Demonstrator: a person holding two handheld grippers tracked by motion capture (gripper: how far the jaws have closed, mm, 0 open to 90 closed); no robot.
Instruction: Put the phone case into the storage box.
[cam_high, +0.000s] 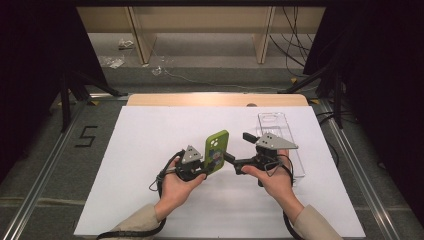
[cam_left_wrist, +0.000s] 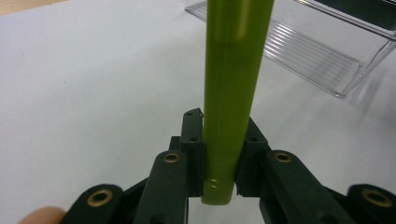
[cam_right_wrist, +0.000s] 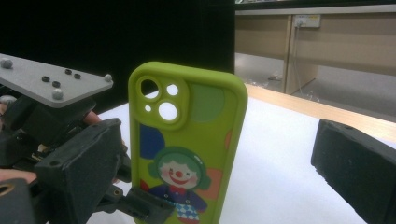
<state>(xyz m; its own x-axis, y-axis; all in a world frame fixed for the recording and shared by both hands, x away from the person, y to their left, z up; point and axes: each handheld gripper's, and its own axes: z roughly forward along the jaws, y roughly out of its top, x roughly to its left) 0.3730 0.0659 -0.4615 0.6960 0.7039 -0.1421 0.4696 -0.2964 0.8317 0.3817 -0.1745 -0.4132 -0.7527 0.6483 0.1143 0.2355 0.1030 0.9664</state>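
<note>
Green silicone, printed with a clown, forms the phone case (cam_high: 217, 151) that is held upright above the white table sheet (cam_high: 140, 165), pinched at its lower end between the pads of the left gripper (cam_left_wrist: 219, 161). The right gripper (cam_high: 239, 150) is held just beside it, jaws spread wide on either side without contact. A clear plastic tray (cam_high: 280, 137) is seen behind.
</note>
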